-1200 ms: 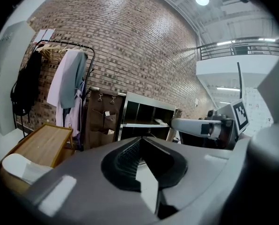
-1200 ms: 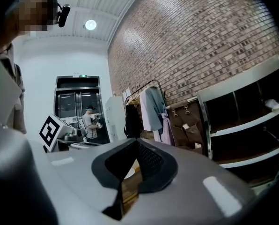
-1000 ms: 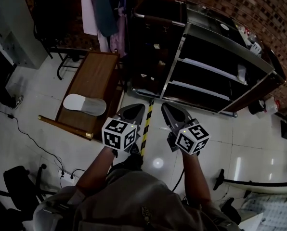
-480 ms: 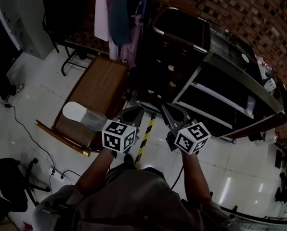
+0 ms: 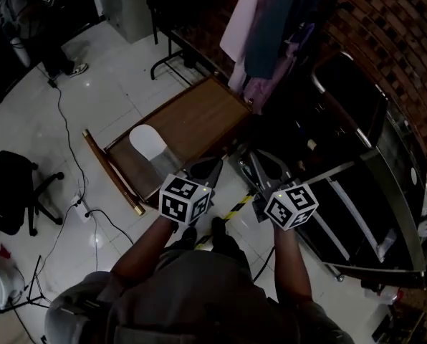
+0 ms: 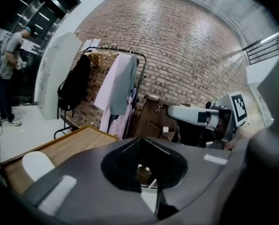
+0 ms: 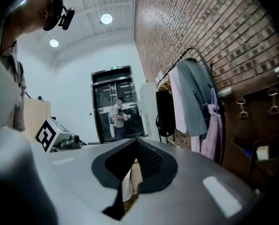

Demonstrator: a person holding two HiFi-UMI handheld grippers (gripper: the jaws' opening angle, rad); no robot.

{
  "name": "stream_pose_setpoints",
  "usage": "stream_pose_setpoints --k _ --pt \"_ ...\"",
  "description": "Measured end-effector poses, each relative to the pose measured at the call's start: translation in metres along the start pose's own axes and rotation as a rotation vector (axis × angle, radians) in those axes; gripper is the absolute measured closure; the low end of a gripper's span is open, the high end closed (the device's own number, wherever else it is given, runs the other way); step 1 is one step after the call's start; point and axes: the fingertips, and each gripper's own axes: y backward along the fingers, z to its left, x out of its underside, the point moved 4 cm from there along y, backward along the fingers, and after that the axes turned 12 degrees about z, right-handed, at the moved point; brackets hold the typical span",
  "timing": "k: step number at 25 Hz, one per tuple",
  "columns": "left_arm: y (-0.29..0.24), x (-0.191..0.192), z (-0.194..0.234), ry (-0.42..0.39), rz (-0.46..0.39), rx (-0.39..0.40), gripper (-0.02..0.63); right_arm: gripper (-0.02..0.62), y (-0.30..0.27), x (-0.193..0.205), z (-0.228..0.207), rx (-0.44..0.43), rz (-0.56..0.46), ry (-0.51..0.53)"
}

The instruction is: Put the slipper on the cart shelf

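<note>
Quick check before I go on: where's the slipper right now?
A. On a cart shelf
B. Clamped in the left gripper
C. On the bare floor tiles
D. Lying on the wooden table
D: the head view shows the white slipper lying on the wooden table, not on the cart.

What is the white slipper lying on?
The white slipper lies flat on a low wooden table, near one end. Whatever is beneath the table is hidden by its top.
</note>
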Motion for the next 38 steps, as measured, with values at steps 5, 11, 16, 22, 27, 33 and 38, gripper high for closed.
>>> stream_pose_setpoints --k 5,11,16,22,27,33,38 --pt "0.011 0.001 0.038 0.106 -0.051 -0.188 0.598 0.595 -0.053 -0.008 0.0 -0.194 0.057 0.067" --pt "0.038 0.01 0.064 0.231 -0.11 -0.441 0.598 0.595 -0.108 0.0 0.017 -0.436 0.143 0.171" --pt "0.074 0.028 0.078 0.307 -0.131 -0.603 0.598 0.595 -0.142 0.02 0.043 -0.548 0.221 0.227" --pt "0.103 0.058 0.098 0.404 -0.146 -0.705 0.598 0.595 -0.18 0.056 0.075 -0.61 0.338 0.26" --pt "0.109 0.073 0.124 0.427 -0.147 -0.717 0.598 0.584 -0.208 0.087 0.094 -0.608 0.442 0.311" --pt "0.107 0.101 0.152 0.472 -0.113 -0.706 0.598 0.543 -0.256 0.131 0.092 -0.519 0.567 0.33" --pt "0.105 0.107 0.165 0.496 -0.099 -0.679 0.598 0.475 -0.29 0.165 0.084 -0.472 0.658 0.324"
